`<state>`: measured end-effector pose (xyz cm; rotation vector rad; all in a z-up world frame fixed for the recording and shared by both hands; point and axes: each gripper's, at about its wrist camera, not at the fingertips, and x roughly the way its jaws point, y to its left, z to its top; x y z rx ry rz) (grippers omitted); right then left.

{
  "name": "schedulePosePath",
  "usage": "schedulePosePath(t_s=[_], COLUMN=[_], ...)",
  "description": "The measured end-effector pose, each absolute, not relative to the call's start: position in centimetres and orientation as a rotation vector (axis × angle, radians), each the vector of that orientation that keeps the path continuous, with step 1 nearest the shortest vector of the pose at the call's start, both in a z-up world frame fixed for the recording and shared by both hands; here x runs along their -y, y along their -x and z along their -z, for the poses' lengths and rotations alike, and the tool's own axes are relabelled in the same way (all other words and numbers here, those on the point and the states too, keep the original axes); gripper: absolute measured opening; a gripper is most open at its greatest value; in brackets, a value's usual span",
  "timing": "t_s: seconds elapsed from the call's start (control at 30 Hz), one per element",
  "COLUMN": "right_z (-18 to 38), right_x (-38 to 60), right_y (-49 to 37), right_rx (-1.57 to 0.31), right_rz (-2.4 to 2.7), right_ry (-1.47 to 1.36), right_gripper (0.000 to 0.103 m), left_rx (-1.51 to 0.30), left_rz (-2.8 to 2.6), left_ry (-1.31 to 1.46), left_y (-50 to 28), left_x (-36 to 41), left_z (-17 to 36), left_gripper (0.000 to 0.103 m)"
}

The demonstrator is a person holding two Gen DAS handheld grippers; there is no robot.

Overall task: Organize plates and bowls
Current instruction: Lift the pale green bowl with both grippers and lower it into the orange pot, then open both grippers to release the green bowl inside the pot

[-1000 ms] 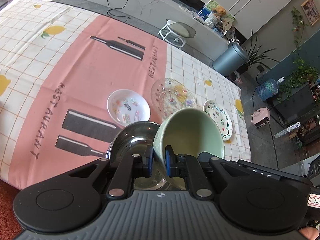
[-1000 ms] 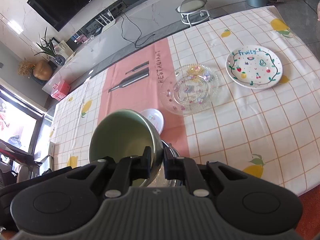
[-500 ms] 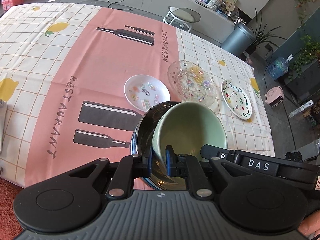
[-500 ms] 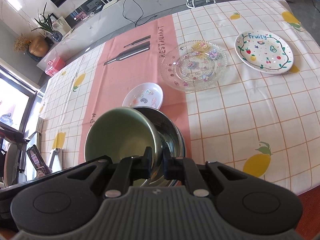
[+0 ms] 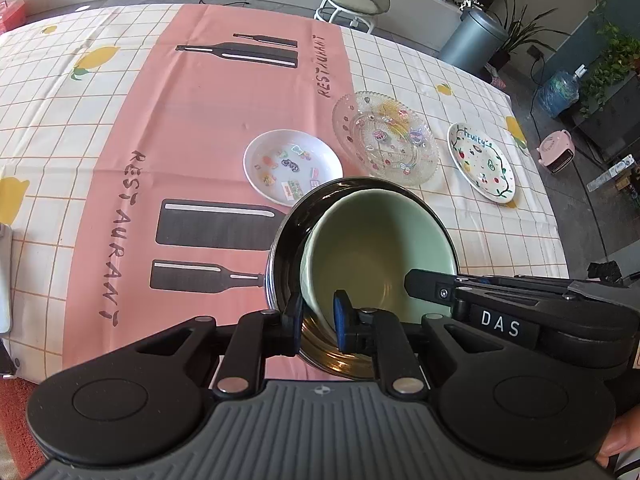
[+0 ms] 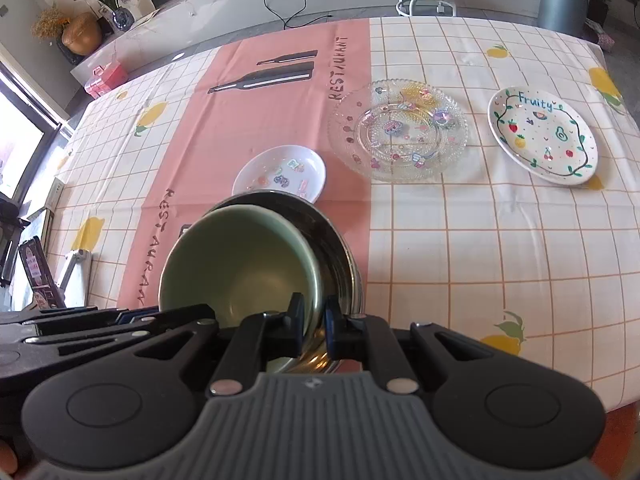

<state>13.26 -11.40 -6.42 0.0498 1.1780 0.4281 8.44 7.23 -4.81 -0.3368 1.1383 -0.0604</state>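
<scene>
Left claw (image 5: 317,317) jaws are opening astride the green bowl (image 5: 376,240) rim; right claw (image 6: 313,322) clamps the opposite rim. Bowl sits in a steel bowl (image 5: 286,240) on the table (image 5: 100,120). Beyond: three plates, stool (image 5: 354,2), bin (image 5: 472,40).

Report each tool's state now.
Left tool: jaws opening, green bowl rim between them, pads apart from it.
Right tool: shut on the green bowl's rim.
</scene>
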Motion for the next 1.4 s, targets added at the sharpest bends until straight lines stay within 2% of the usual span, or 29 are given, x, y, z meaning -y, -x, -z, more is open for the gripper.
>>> schedulePosePath(t_s=[0.67,0.97,1.03,1.1,1.17,1.3,1.4], right_z=[5.8,5.1,4.9,4.4,3.8,2.8,2.6], right_x=[11.0,11.4,11.5,11.8,12.2,13.1,14.0], right_y=[-13.4,-13.5,-13.3,-13.0,-12.7,-12.5,-12.6], right_rx=[-1.150,-1.135,-1.117,-1.089,-1.051,-0.990,-0.978], right_rz=[-0.434,-0.464,-0.477,-0.497,-0.510,-0.494,-0.464], right_ry=[0.012,-0.043,-0.063,-0.088,-0.111,-0.148,-0.182], right_gripper=[0.009,0.014,0.021,0.022,0.023,0.029,0.029], left_rx=[-1.080,-1.003,-0.935,-0.839,-0.746,-0.608,-0.574], left_rz=[0.065,0.114,0.150,0.170,0.168,0.155,0.139], left_ry=[0.326,0.308,0.266,0.201,0.119,-0.072,-0.235], left_y=[-8.1,-7.5,-7.0,-6.1,-5.2,-3.6,-2.7], left_x=[-8.0,-8.2,-8.2,-8.4,-8.8,-10.2,-11.4], left_z=[3.4,2.5,1.9,1.3,1.0,1.8,3.4], left_gripper=[0.021,0.022,0.025,0.031,0.032,0.046,0.047])
